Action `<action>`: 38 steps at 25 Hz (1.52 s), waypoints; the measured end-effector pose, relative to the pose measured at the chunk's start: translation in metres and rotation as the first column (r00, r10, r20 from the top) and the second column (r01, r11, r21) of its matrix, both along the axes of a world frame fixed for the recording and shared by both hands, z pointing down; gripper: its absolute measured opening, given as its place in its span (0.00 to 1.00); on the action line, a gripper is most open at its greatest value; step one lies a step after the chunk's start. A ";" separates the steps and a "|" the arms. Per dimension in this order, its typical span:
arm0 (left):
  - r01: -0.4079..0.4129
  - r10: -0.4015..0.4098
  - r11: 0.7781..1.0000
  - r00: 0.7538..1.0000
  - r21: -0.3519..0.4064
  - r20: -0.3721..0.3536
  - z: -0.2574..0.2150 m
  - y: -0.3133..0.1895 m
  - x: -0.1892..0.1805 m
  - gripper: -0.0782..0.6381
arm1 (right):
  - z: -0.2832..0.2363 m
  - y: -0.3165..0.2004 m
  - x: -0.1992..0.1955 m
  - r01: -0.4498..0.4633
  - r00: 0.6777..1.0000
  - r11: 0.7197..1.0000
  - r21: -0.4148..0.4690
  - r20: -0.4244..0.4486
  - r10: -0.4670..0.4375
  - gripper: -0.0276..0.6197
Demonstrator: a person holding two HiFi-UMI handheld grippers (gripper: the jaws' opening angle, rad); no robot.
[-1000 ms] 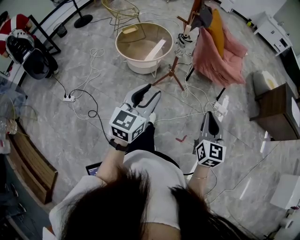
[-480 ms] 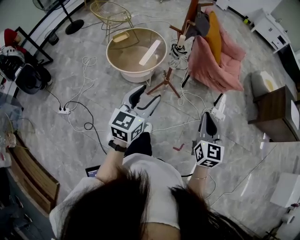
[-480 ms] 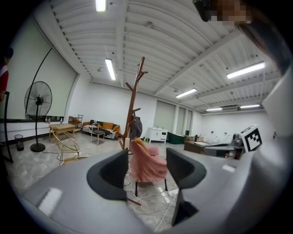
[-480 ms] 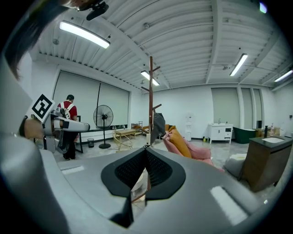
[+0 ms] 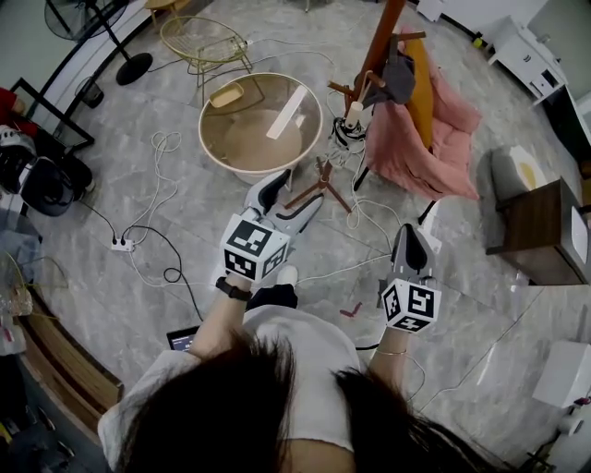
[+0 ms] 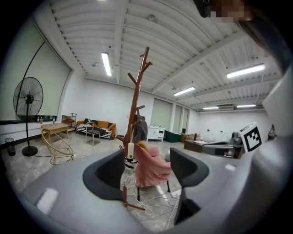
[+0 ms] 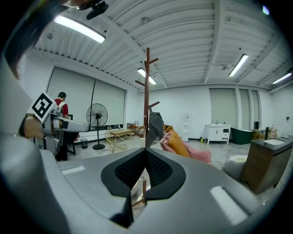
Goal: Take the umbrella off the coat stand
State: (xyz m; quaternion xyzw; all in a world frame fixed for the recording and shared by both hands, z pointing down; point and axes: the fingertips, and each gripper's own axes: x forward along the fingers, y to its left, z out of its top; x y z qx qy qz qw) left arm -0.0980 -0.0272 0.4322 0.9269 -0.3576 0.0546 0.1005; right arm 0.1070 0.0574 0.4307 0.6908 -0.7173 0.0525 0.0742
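The wooden coat stand (image 5: 371, 57) rises ahead of me beside a chair draped in pink cloth (image 5: 427, 139). A folded white patterned umbrella (image 5: 347, 129) hangs low on the stand by its white handle (image 6: 130, 150), and a grey garment (image 5: 395, 78) hangs higher up. My left gripper (image 5: 294, 189) is held out toward the stand's feet. Its jaws have just been opening and stand wide, with nothing between them. In the left gripper view the umbrella (image 6: 127, 172) shows far off through the gap of the left gripper (image 6: 149, 171). My right gripper (image 5: 412, 236) is shut and empty, well short of the stand (image 7: 147, 91).
A round table with a glass top (image 5: 214, 139) stands left of the stand, a wire chair (image 5: 199, 37) and a floor fan (image 5: 111, 28) beyond it. Cables (image 5: 162, 222) and a power strip (image 5: 122, 245) lie on the floor. A dark cabinet (image 5: 540, 231) is at right.
Both grippers have come closer to the coat stand and table. The left jaws have spread wider. The right gripper stays shut.
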 end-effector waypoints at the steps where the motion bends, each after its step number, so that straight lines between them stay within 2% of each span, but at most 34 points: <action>1: -0.005 0.005 1.000 1.000 -0.001 -0.001 0.000 -0.008 0.000 0.58 | 0.000 -0.008 -0.001 -0.004 1.000 1.000 -0.001 -0.001 0.004 0.05; 7: -0.051 0.051 0.999 0.999 0.006 -0.006 0.000 -0.043 0.001 0.59 | 0.001 -0.039 -0.006 -0.033 0.999 0.999 -0.001 -0.007 0.033 0.05; 14: -0.112 0.112 0.994 0.994 -0.017 0.000 0.005 -0.058 0.015 0.61 | 0.005 -0.045 -0.004 -0.071 0.997 0.997 -0.040 -0.014 0.070 0.05; 21: -0.134 0.135 0.990 0.991 -0.044 0.007 0.015 -0.077 0.031 0.64 | 0.014 -0.065 0.001 -0.062 0.998 0.996 -0.064 -0.008 0.062 0.05; 28: -0.127 0.127 0.991 0.992 -0.031 0.007 0.014 -0.115 0.060 0.64 | 0.014 -0.108 0.030 -0.052 0.999 0.997 -0.048 -0.004 0.052 0.05; 38: -0.065 0.065 0.998 0.998 0.008 0.000 -0.001 -0.177 0.105 0.64 | 0.002 -0.181 0.076 0.018 1.000 1.000 -0.015 -0.011 -0.019 0.05</action>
